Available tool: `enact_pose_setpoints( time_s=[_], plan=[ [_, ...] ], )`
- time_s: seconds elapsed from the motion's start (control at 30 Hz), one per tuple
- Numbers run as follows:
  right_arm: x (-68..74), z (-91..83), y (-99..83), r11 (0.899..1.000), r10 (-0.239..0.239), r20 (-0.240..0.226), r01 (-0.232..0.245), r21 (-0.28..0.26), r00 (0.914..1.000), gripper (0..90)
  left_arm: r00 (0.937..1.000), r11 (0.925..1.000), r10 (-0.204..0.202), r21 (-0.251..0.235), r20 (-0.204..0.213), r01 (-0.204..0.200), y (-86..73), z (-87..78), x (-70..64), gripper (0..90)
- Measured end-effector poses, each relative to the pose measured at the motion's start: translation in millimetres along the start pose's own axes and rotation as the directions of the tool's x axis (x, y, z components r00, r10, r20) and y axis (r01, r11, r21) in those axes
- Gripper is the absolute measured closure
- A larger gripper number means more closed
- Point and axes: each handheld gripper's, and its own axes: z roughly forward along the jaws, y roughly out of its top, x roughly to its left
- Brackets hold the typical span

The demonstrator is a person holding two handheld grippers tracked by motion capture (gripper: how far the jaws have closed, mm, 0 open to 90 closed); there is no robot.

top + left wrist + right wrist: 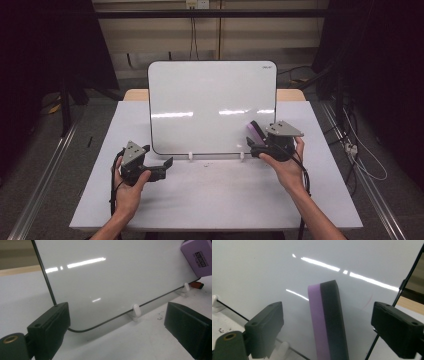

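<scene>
White covering lay over the worktop, where a whiteboard stood propped near the far edge. We saw the right claw at the board's lower right corner with a purple-and-black eraser rising between its spread jaws; grip unclear. Our left claw stood open, empty, near the lower left corner.

One whiteboard, one eraser, apparently two clips.
</scene>
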Motion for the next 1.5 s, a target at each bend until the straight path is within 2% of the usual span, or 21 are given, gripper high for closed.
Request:
enact_pose_setpoints(
  time_s=[0.1,0.2,0.3,0.37,0.57,0.73,0.83,1.0,1.1,1.17,1.23,1.27,1.3,1.33,1.4,1.43,1.5],
  plan=[
    [-1.6,-2.6,-3.4,1.000,0.009,0.003,-0.009,-0.005,1.0000,8.0,0.9998,0.9999,-0.016,-0.007,-0.013,0.016,0.4,-0.8,-0.9,7.8],
    [-3.9,-7.9,-7.0,0.999,0.031,-0.016,-0.032,-0.022,0.9994,6.4,0.9999,1.0000,0.001,-0.001,-0.014,-0.001,2.0,-2.1,-0.6,7.8],
    [-8.3,-14.5,-11.1,0.997,0.073,-0.031,-0.074,-0.025,0.9968,6.6,0.9999,1.0000,0.005,-0.002,-0.015,-0.005,1.9,-3.3,0.0,7.8],
    [-11.6,-18.9,-14.7,0.994,0.103,-0.057,-0.105,-0.031,0.9931,5.9,0.9998,1.0000,0.006,0.001,-0.017,-0.006,1.6,-4.0,0.6,7.8],
    [-16.9,-31.4,-26.7,0.991,0.128,-0.065,-0.130,-0.027,0.9896,5.3,0.9998,0.9999,0.009,0.010,-0.020,-0.009,-0.9,-5.3,0.9,7.8],
    [-17.3,-40.5,-38.5,0.989,0.143,-0.037,-0.144,-0.016,0.9890,5.8,0.9991,0.9993,0.029,0.023,-0.030,-0.028,-1.3,-10.4,3.8,7.8],
    [-16.2,-46.2,-45.8,0.986,0.163,-0.038,-0.164,-0.016,0.9859,5.2,0.9986,0.9994,0.025,0.025,-0.046,-0.024,-2.4,-13.7,6.7,7.9],
    [-15.6,-55.7,-56.7,0.985,0.171,-0.013,-0.171,-0.019,0.9853,5.2,0.9986,0.9995,0.018,0.027,-0.049,-0.017,-8.6,-18.5,9.0,7.9],
    [-16.1,-59.6,-65.3,0.982,0.187,-0.011,-0.187,-0.025,0.9823,5.4,0.9984,0.9988,0.019,0.046,-0.053,-0.017,-12.2,-21.8,9.7,7.9],
    [-16.5,-61.8,-71.7,0.982,0.188,-0.008,-0.188,-0.027,0.9821,5.6,0.9985,0.9995,-0.002,0.032,-0.054,0.004,-13.7,-24.7,10.9,7.8],
    [-17.3,-63.7,-77.9,0.980,0.200,0.003,-0.200,-0.023,0.9798,5.9,0.9979,0.9993,-0.003,0.036,-0.065,0.005,-14.5,-27.2,11.9,7.9],
    [-17.6,-64.6,-80.7,0.979,0.203,0.006,-0.203,-0.019,0.9792,6.0,0.9980,0.9993,-0.021,0.029,-0.059,0.023,-15.0,-27.6,12.4,7.9],
    [-18.1,-65.7,-83.4,0.979,0.202,0.013,-0.202,-0.017,0.9793,6.1,0.9974,0.9994,-0.023,0.025,-0.068,0.025,-15.7,-28.5,12.4,7.9],
    [-18.3,-67.1,-86.0,0.978,0.206,0.018,-0.206,-0.019,0.9783,6.4,0.9969,0.9995,-0.007,0.029,-0.079,0.010,-16.0,-30.0,12.2,7.9],
    [-19.5,-71.6,-91.5,0.976,0.218,0.023,-0.218,-0.024,0.9757,6.5,0.9980,0.9995,-0.024,0.021,-0.058,0.025,-17.2,-31.6,12.1,7.9],
    [-20.4,-74.4,-94.5,0.975,0.219,0.023,-0.218,-0.029,0.9754,6.5,0.9974,0.9995,-0.025,0.020,-0.067,0.026,-18.4,-32.5,11.4,7.9],
    [-22.7,-79.9,-99.6,0.971,0.238,0.037,-0.236,-0.048,0.9706,6.7,0.9968,0.9998,-0.002,0.018,-0.079,0.003,-20.6,-33.3,9.5,7.9]
  ],
)
